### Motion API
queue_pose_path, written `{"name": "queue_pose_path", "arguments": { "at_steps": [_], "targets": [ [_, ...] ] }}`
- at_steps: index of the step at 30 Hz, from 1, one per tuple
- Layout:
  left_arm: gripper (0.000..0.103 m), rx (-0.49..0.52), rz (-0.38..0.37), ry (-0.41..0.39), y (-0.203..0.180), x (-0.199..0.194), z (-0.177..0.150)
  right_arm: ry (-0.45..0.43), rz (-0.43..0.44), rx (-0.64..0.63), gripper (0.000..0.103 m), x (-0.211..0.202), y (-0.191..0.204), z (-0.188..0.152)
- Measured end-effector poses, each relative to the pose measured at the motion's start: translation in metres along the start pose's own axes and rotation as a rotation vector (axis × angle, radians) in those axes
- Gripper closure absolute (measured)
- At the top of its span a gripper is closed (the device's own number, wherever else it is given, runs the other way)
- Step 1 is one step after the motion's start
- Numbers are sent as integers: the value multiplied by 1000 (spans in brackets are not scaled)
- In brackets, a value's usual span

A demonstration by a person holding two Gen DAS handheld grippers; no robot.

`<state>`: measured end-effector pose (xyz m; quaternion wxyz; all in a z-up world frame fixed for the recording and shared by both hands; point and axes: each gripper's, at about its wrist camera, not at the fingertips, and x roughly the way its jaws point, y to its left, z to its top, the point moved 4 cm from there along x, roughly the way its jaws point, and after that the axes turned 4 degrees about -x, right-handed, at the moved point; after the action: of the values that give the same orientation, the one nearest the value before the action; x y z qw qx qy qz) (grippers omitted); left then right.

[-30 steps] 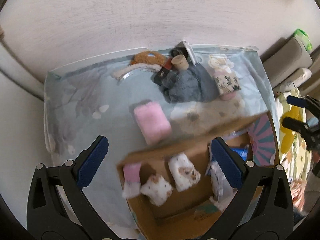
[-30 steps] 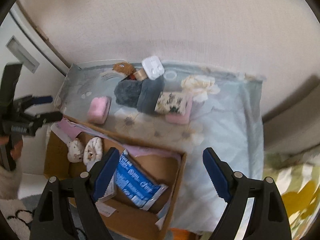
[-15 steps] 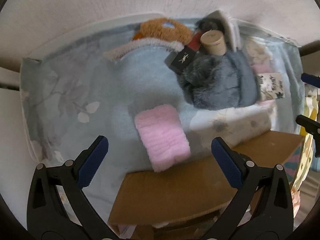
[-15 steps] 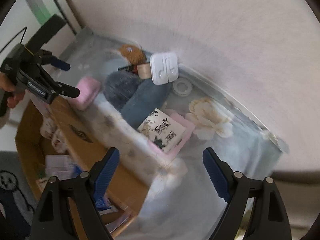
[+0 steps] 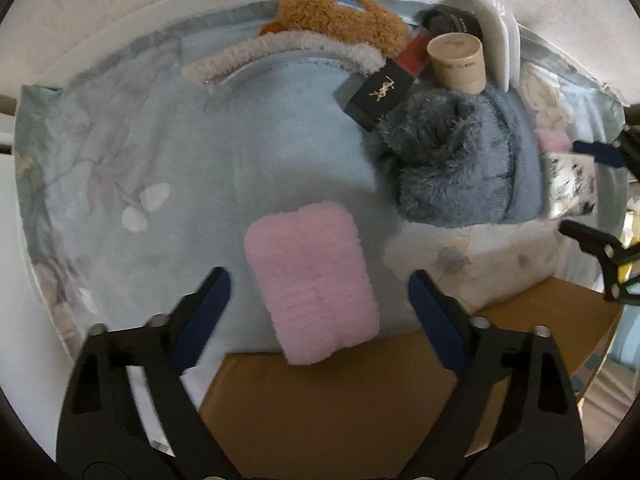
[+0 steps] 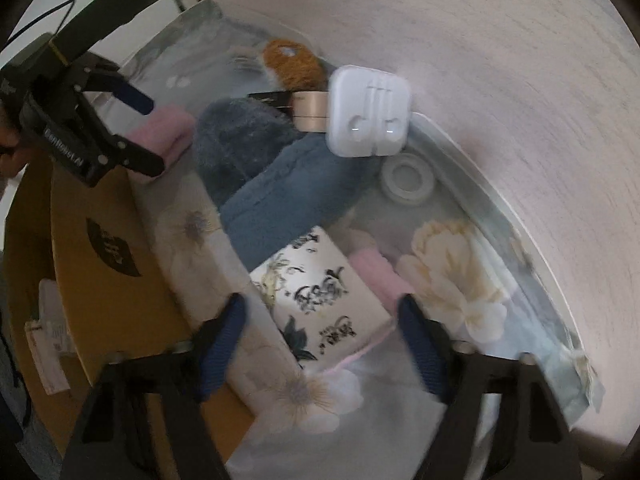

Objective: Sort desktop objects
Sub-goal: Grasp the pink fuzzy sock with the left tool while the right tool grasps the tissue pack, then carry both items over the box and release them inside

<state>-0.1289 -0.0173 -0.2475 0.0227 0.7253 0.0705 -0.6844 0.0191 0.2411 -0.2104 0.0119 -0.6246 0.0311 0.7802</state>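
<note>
Both grippers' fingers now closing, lowered over pink towel (image 5: 312, 284) and floral box (image 6: 320, 300).

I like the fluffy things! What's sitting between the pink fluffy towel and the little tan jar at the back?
In the left wrist view, the furry blue-grey slipper and a black box lie between the pink towel and the tan jar.

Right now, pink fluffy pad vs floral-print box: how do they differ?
The pink fluffy pad is plain pink and soft; the floral-print box is white with dark flowers and hard-edged. The pad sits between the left gripper's closing jaws, the box between the right gripper's. Neither is clamped yet.
</note>
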Motion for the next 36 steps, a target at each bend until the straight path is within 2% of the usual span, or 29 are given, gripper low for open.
{"name": "queue_pose_path", "arguments": {
  "at_steps": [1,2,4,15,18,26,28,29,35,36],
  "targets": [
    [51,1,1,8,0,2,-1,1,0,-9,44,0,0,0],
    [58,4,10,17,1,4,-2,-3,-1,-18,45,0,0,-1],
    [59,5,29,11,3,7,-5,-4,0,-22,47,-2,0,-1],
    [74,-19,-28,-42,13,-21,-13,-13,-18,16,50,-15,1,-9],
    [76,-17,-48,-65,14,-30,-16,-22,-23,38,50,-22,1,-12],
    [76,-1,-76,-146,20,-70,-26,-5,-27,216,50,-34,-8,-29],
    [76,11,-80,-166,14,-81,-26,-5,-39,254,50,-39,-10,-34],
    [76,17,-82,-175,18,-85,-15,-9,-44,270,50,-41,-17,-36],
    [76,61,-104,-238,22,-123,-12,-42,-81,378,50,-77,-18,-45],
    [76,71,-111,-250,23,-127,-16,-51,-86,391,50,-83,-18,-33]
  ]
}}
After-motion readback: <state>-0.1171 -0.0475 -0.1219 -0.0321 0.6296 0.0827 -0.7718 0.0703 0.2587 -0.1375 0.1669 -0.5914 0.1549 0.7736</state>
